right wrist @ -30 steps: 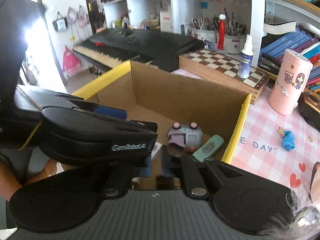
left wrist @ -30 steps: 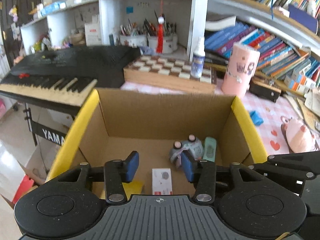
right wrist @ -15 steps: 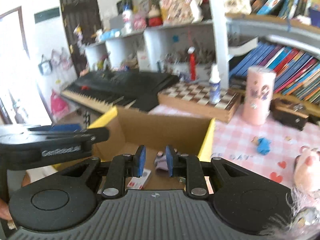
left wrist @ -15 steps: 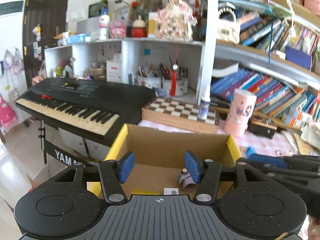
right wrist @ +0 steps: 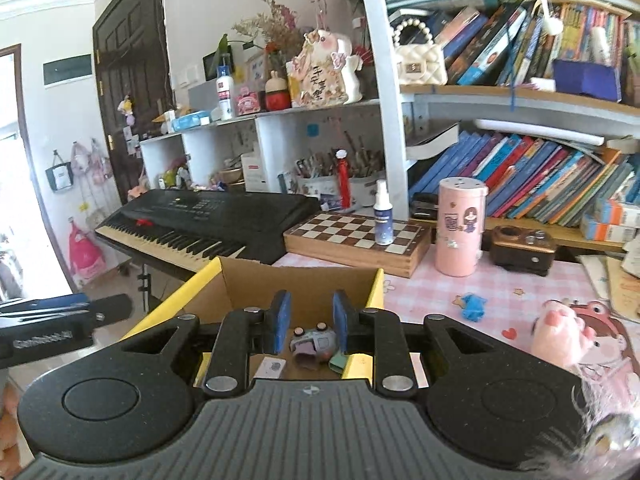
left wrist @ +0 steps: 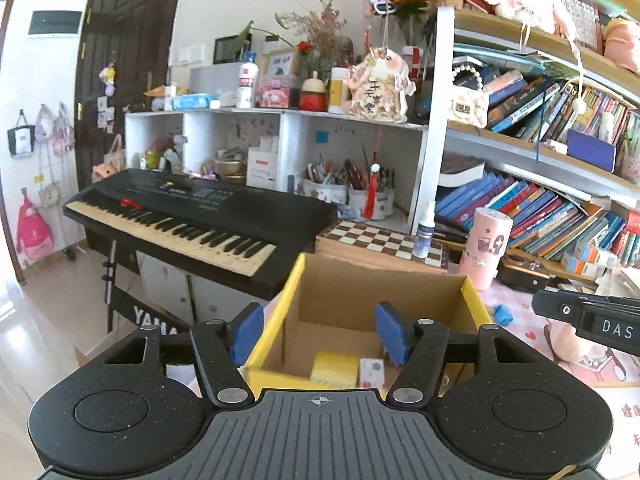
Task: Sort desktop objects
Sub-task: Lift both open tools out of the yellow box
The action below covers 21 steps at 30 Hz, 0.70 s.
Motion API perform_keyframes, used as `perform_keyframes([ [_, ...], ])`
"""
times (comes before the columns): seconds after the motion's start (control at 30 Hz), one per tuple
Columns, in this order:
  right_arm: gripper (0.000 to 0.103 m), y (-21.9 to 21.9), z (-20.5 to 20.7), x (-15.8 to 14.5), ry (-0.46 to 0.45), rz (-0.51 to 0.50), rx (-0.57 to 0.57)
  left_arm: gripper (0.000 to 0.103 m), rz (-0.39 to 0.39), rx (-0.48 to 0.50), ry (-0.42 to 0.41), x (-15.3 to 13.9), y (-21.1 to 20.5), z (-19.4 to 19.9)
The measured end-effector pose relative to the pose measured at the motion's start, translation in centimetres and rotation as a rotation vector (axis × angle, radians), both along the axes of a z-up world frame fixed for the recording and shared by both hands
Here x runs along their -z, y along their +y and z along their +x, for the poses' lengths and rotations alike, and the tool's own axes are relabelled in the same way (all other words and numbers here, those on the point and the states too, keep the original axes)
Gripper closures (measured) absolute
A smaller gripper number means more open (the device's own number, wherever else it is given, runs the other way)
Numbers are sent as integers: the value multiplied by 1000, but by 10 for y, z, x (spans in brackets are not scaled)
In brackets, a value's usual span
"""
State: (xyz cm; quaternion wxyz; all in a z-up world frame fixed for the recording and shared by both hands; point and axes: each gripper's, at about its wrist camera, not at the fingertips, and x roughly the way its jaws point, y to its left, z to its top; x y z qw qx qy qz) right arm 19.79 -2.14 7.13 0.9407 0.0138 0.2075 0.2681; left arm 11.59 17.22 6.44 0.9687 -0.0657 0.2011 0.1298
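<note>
Above cardboard box (left wrist: 336, 296), left gripper (left wrist: 320, 330) empty

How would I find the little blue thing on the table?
Start at the pink checked tablecloth right of the cardboard box. Between the tall pink canister and the pink plush pig lies the little blue thing, alone and crumpled, the only blue there.

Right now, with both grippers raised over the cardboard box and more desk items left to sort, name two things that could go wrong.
1. The spray bottle stands upright on the chessboard right behind the cardboard box; a reach past it could tip it.
2. The left gripper and right gripper, both empty with jaws apart, hang close together over the box, so they might collide if they go for the blue toy together.
</note>
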Motion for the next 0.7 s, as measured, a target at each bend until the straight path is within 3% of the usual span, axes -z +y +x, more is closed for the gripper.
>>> perform_keyframes([
  [0.23,76,-5,-51,3,4,-25,28,36,7,3,-6,-1,4,-50],
  [0.47,74,-14,-105,11,22,-31,62,36,-47,-16,-10,4,10,-96],
  [0.7,69,-20,-155,25,43,-46,122,35,86,19,20,10,-10,-127],
])
